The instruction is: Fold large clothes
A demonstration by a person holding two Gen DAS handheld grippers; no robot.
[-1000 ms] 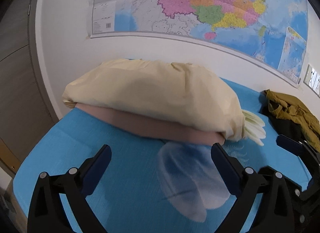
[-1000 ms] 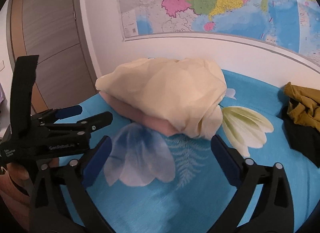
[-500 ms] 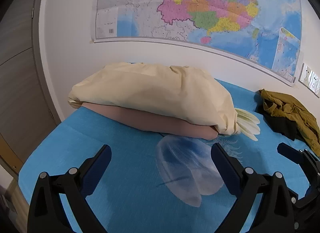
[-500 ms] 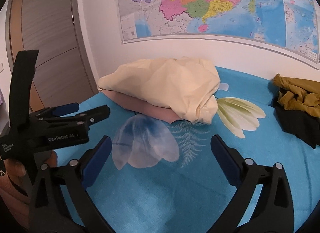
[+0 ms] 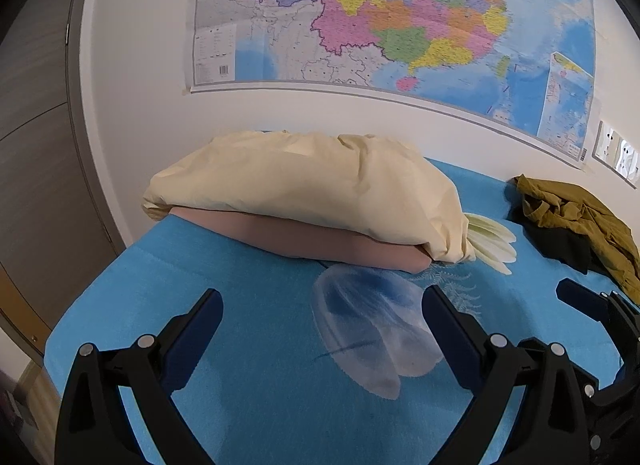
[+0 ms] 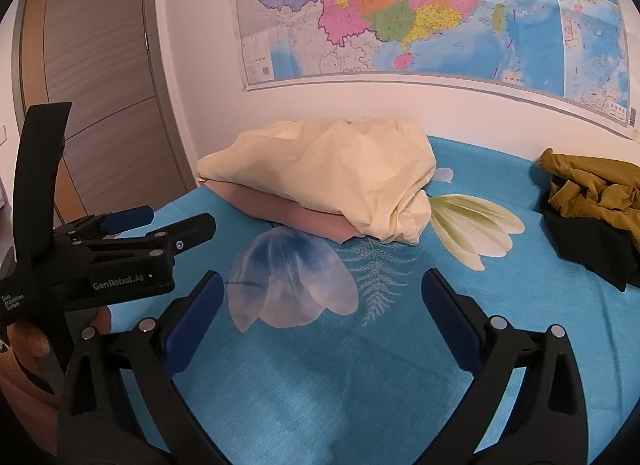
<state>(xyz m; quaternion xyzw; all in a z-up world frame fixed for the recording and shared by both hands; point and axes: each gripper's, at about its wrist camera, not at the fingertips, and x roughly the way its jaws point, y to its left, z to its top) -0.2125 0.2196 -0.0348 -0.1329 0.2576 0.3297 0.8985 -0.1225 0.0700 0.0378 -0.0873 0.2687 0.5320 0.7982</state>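
Bed (image 5: pixel 240 305), covered by a turquoise sheet printed with a pale blue flower (image 5: pixel 372 329), a white-green flower (image 6: pixel 476 225) and a fern sprig (image 6: pixel 376 277). Cream garment (image 5: pixel 312 185): bundled loosely, lying on top of a flat pink folded cloth (image 5: pixel 320 241) at the far side of the bed, close to the white wall. Olive-mustard garment (image 5: pixel 580 217): crumpled in a heap over a black garment (image 6: pixel 592 241) at the bed's right side, well apart from the cream bundle. Left hand-held gripper (image 5: pixel 320 329): fingers spread wide, nothing between them, hovering over the blue flower print near the bed's front; also visible at the left of the right wrist view, side-on, held by a hand (image 6: pixel 28 349). Right hand-held gripper (image 6: pixel 320 313): fingers spread wide, holding nothing, above the sheet just beside the left one. Wall map (image 6: pixel 420 13): multicoloured, mounted above the bed. Wooden door (image 6: pixel 100 105): at left, beside the wall.
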